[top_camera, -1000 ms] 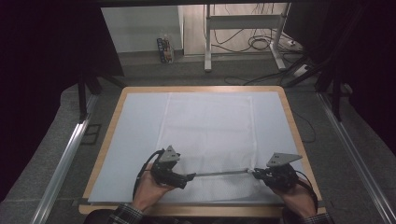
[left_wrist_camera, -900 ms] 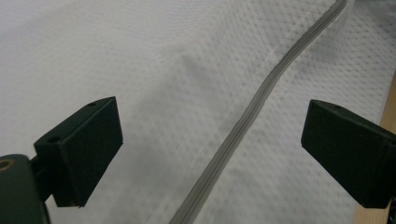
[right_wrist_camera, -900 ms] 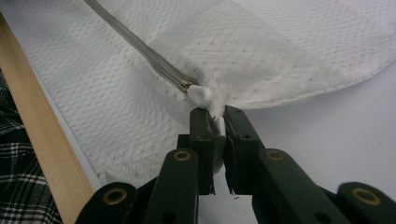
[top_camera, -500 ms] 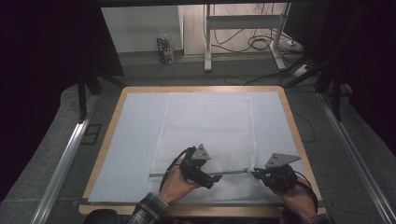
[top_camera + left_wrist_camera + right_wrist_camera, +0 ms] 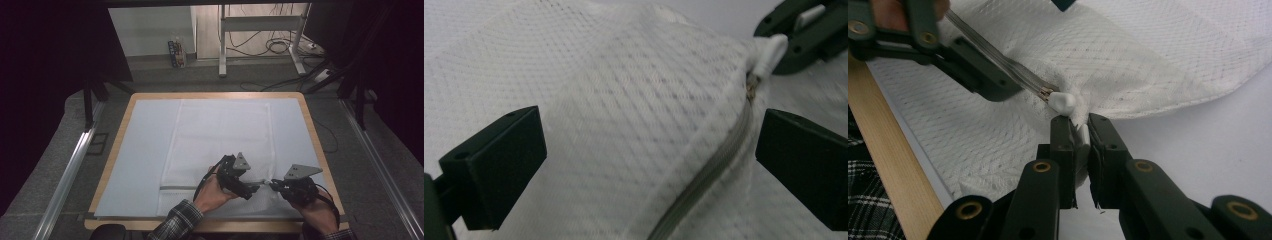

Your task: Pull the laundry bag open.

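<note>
Mesh bag [image 5: 220, 135]: white net laundry bag, lying flat on the pale mat, its long side running from 12 o'clock down to 6 o'clock of the table in the high view; my two claws work at its near edge, around 5 o'clock.
Zipper [image 5: 704, 175]: grey tape along the bag's near edge; in my left gripper view it runs from 6 o'clock up toward 1 o'clock, where the metal slider sits.
End tab [image 5: 1062, 102]: small white cap at the zipper's end, just above my right claw's tips, at 12 o'clock from them.
Right claw [image 5: 1079, 131]: pressed together on a bit of white fabric at the bag's corner; whether it is the mesh itself or a sewn tab I cannot quite tell, the pinch is so tight.
Left claw [image 5: 649, 165]: spread wide, jaws just opened to their full gape; mesh and zipper lie between the pads, which stand clear of both.
Left hand [image 5: 212, 192]: wrapped round my left claw's body, checked sleeve [image 5: 175, 222] coming in from 6 o'clock.
Mat [image 5: 145, 150]: pale blue-white sheet under the bag.
Table [image 5: 112, 165]: wooden rim showing round the mat.
Floor beyond: cables [image 5: 280, 47] and a white stand [image 5: 222, 45] at 12 o'clock.
</note>
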Demonstrator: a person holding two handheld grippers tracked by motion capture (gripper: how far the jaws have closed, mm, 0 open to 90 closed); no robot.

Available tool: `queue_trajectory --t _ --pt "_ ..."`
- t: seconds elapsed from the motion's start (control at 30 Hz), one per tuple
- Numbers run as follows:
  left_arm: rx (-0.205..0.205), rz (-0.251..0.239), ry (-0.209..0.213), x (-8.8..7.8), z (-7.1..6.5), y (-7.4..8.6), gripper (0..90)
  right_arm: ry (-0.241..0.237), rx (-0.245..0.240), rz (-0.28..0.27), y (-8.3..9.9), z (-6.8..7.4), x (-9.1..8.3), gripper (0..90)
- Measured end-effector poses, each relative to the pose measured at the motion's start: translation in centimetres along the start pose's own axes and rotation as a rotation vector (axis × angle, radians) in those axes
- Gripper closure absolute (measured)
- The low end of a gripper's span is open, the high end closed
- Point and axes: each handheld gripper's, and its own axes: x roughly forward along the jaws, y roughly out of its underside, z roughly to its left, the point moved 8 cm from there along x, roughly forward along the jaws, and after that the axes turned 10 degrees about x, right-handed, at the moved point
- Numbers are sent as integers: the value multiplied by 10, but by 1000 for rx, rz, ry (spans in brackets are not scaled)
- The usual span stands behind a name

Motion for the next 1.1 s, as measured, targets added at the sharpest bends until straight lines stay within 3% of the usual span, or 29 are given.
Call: queue_trajectory --t 0.17,0.2,0.3,0.5,0.53,0.77,0.93,1.03,1.1 --pt "2 -2 4 7 -3 -4 0 -3 8 0 0 0 0 812" --pt "23 19 4 10 -2 -4 0 -4 9 0 0 0 0 812" --pt "3 3 10 14 -5 -6 0 -4 9 -2 0 0 0 812" --pt "31 42 -23 20 -5 -8 0 -10 9 -3 0 1 -1 813" --pt "5 28 -25 21 -4 -10 0 -11 9 -2 0 2 -1 816" --pt "-42 7 -32 17 2 -8 0 -9 11 7 1 1 -1 817" --pt "-34 25 -43 11 6 -2 0 0 19 4 1 -1 -1 817" --pt "-27 29 -35 7 7 2 0 0 24 2 2 -3 -1 816" --pt "-42 13 -20 3 5 3 4 0 26 -2 1 -3 -1 815"
